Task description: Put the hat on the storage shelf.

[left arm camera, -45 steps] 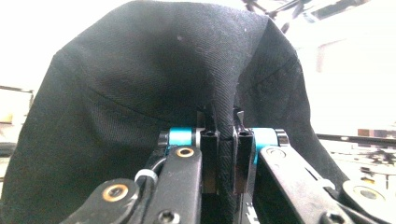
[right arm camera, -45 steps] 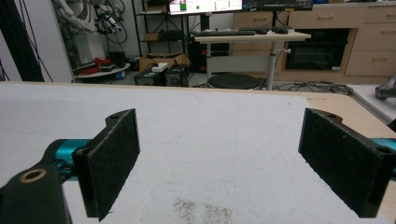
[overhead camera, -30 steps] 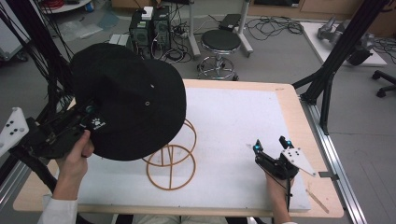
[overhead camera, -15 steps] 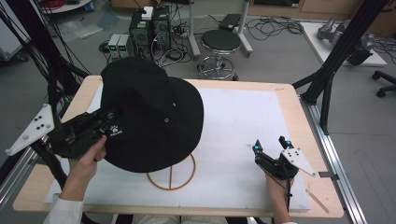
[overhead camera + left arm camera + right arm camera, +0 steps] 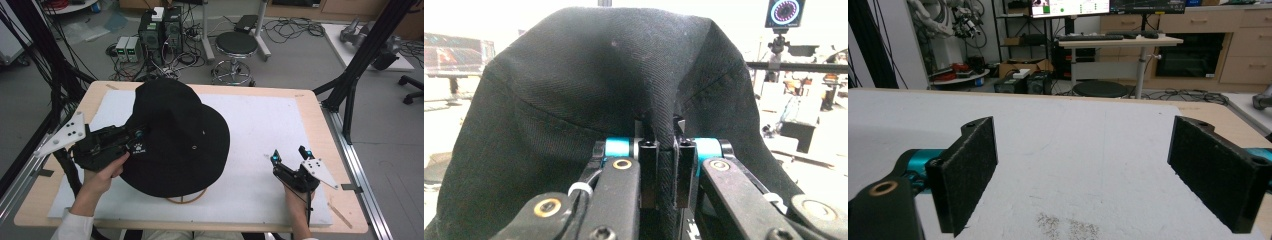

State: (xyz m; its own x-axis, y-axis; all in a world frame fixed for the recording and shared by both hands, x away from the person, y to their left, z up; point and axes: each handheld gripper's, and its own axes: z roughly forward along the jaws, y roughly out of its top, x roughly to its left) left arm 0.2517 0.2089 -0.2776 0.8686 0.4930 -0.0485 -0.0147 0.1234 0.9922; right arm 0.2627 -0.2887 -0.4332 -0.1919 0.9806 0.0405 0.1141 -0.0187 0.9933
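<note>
A black bucket hat [image 5: 175,135] hangs over the left middle of the white mat, covering most of a copper wire stand [image 5: 184,199] whose base ring peeks out below the brim. My left gripper [image 5: 137,136] is shut on the hat's brim at its left edge. In the left gripper view the brim fabric [image 5: 663,165] is pinched between the two closed jaws and the hat [image 5: 589,95] rises beyond them. My right gripper [image 5: 290,156] rests on the mat at the right front, open, with nothing between its pads [image 5: 968,170].
The white mat [image 5: 260,125] covers a wooden table [image 5: 320,107]. Black frame posts [image 5: 365,55] stand at both sides. A stool [image 5: 235,47] and computer boxes [image 5: 160,30] sit on the floor beyond the table's far edge.
My left gripper carried the hat rightward and a bit down over the wire stand, which now is almost hidden beneath it. The right gripper stayed still.
</note>
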